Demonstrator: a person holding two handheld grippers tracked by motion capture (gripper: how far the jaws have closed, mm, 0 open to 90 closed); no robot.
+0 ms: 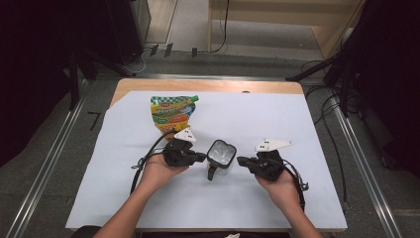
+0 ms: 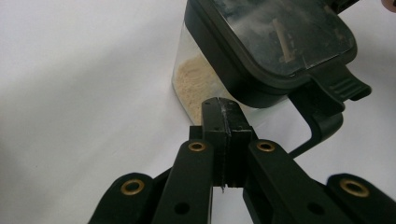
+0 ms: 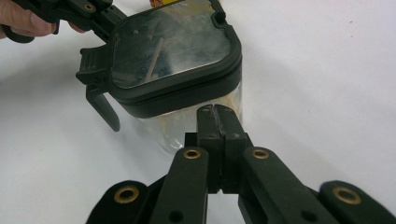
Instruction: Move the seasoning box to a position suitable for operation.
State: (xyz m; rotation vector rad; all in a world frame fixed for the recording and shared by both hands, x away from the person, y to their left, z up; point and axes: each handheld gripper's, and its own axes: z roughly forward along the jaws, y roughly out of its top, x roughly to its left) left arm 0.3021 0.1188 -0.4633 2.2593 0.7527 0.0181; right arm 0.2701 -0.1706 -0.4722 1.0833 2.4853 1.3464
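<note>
Overhead, a pouch (image 1: 173, 113) lies beyond the jar (image 1: 221, 153); left claw (image 2: 223, 109) view reveals powder (image 2: 192, 80).

no lettering can be made out anywhere. the colourful pouch (image 1: 173, 113) (green, yellow and orange, lying at the far side of the white sheet) carries a small red logo patch near its top and printed bands below — all too small and blurred to read. the clear container (image 1: 221, 153) with the black lid bears no legible label.
</note>
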